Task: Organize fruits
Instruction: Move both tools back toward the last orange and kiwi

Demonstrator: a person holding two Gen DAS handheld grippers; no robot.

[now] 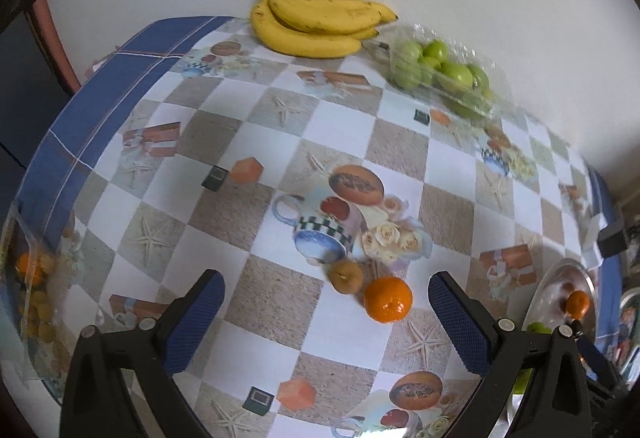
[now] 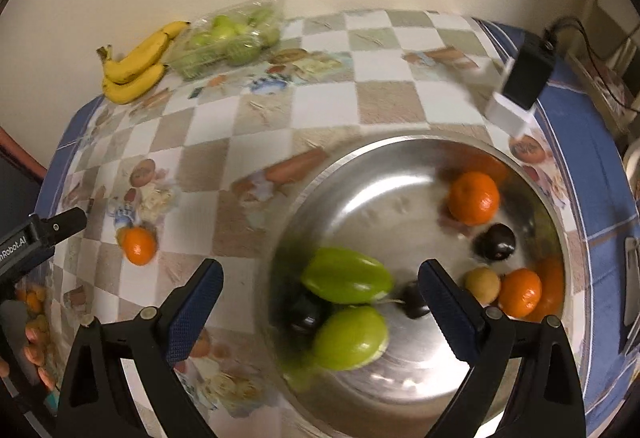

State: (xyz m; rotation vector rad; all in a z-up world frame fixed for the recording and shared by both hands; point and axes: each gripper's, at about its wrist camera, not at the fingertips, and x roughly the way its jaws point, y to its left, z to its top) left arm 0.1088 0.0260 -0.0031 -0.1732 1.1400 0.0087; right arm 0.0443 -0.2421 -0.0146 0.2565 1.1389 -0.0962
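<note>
My left gripper (image 1: 324,302) is open and empty, above the patterned tablecloth. A mandarin (image 1: 387,300) and a small brown fruit (image 1: 346,276) lie on the cloth between its fingers. The mandarin also shows in the right wrist view (image 2: 139,245). My right gripper (image 2: 320,290) is open and empty, over the left rim of a steel bowl (image 2: 400,149). In the bowl lie two green fruits (image 2: 346,275), two mandarins (image 2: 474,197), dark plums (image 2: 494,242) and a small yellow-brown fruit (image 2: 483,284). The green fruits look blurred.
A banana bunch (image 1: 316,21) and a clear plastic pack of green fruits (image 1: 440,71) lie by the wall at the table's far edge. A plastic bag with small fruits (image 1: 36,278) lies at the left edge. A black-and-white box (image 2: 520,85) stands at the right edge.
</note>
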